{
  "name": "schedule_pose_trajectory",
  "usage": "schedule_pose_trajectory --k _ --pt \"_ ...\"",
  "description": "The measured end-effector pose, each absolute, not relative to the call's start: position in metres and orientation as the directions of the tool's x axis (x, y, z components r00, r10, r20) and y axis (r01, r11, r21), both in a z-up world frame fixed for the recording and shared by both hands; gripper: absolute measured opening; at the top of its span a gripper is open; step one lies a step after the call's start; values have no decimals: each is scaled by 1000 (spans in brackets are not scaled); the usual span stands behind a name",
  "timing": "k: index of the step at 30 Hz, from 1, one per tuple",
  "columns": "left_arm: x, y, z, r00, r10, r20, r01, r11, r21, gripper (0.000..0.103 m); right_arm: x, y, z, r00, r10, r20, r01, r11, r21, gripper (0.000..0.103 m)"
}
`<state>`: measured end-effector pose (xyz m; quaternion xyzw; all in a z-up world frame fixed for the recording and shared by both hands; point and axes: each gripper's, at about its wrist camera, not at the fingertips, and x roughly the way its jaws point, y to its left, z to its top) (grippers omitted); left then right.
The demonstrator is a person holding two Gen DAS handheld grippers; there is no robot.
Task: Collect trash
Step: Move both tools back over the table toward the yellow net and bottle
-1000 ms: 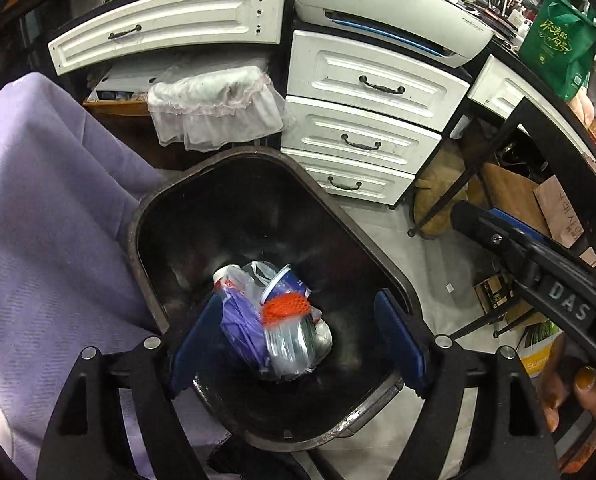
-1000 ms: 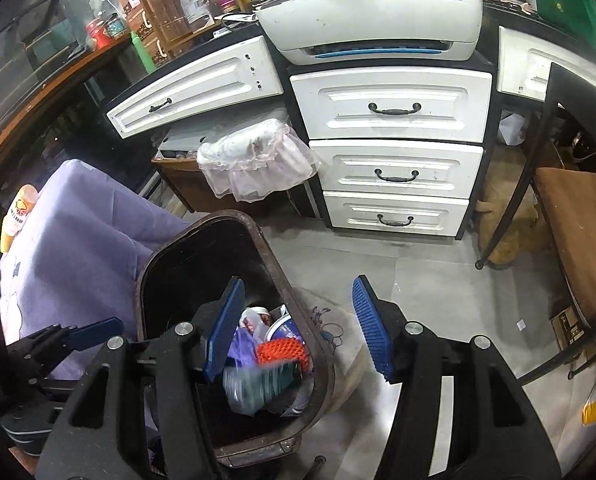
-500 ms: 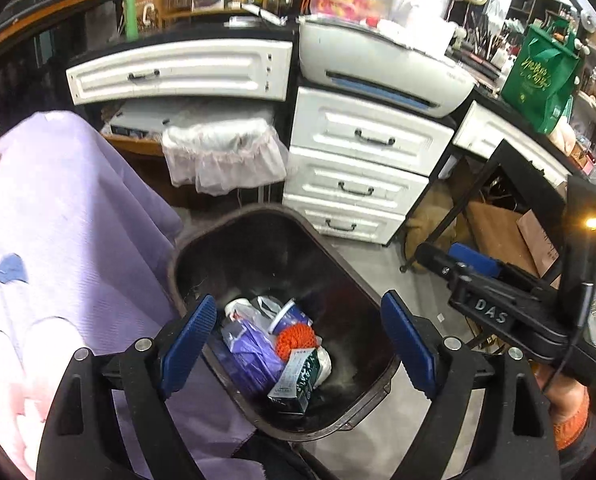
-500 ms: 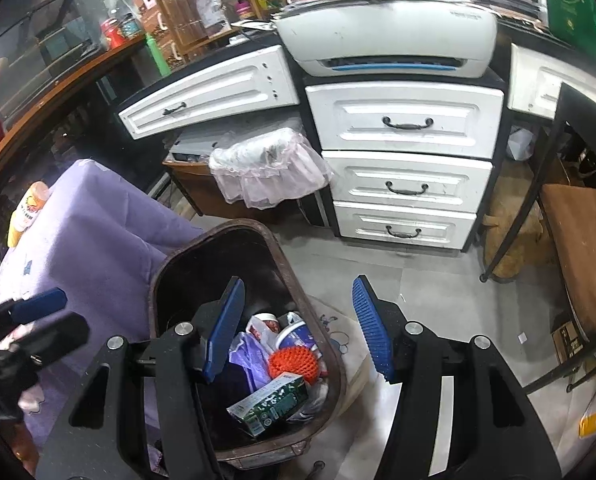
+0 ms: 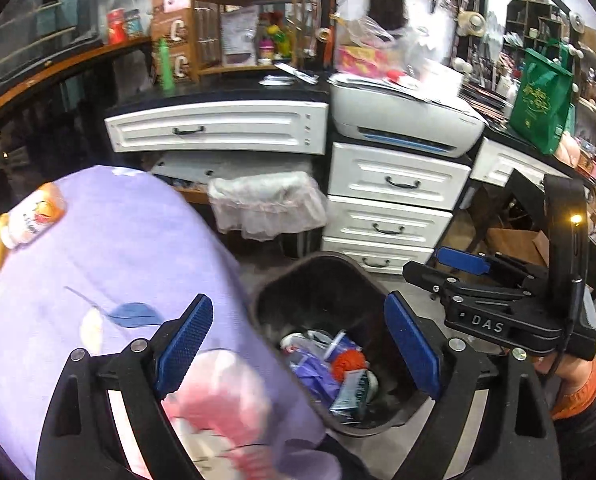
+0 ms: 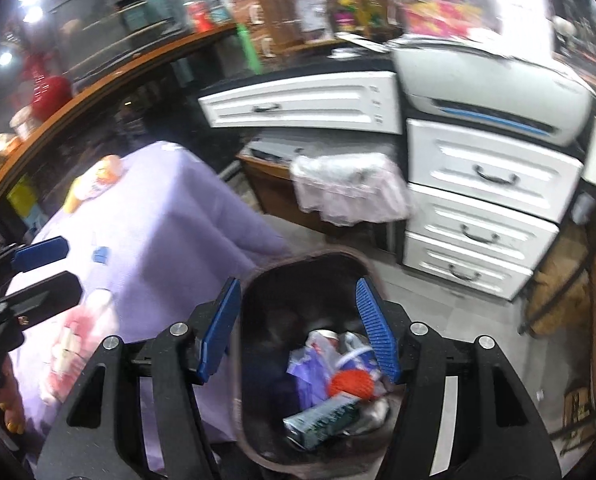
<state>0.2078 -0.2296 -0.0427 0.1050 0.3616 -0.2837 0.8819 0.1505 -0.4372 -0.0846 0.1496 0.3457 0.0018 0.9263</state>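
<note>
Below both grippers, a lilac cloth-covered table [image 5: 138,240] stands beside a dark oval plastic trash bin [image 6: 317,268] on the floor. Inside the bin lies the collected trash: a purple plastic bag [image 6: 309,376], a green-and-white carton [image 6: 321,416] and an orange mesh ball [image 6: 351,384]. An orange-capped bottle [image 5: 30,220] lies on the table. Left gripper [image 5: 298,344] and right gripper [image 6: 298,328] hang above, jaws opening, nothing between them.
</note>
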Motion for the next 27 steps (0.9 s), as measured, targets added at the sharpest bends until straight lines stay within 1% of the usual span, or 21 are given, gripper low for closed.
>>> schedule_pose_trajectory --k 9,15,21,27 --pt "231 -176 -34 632 -360 -686 494 869 -2 86 195 -377 -46 769 234 -595 -72 956 283 61" --pt "255 -131 -37 658 -296 -692 421 907 12 86 234 -340 -29 742 331 -583 -188 937 293 61" --pt "295 -61 -42 685 -171 -708 285 957 45 86 289 -284 -13 677 433 -595 -356 900 251 61" --pt "352 16 -44 683 -32 -730 138 987 86 86 343 -227 -3 621 478 -621 -480 858 181 61"
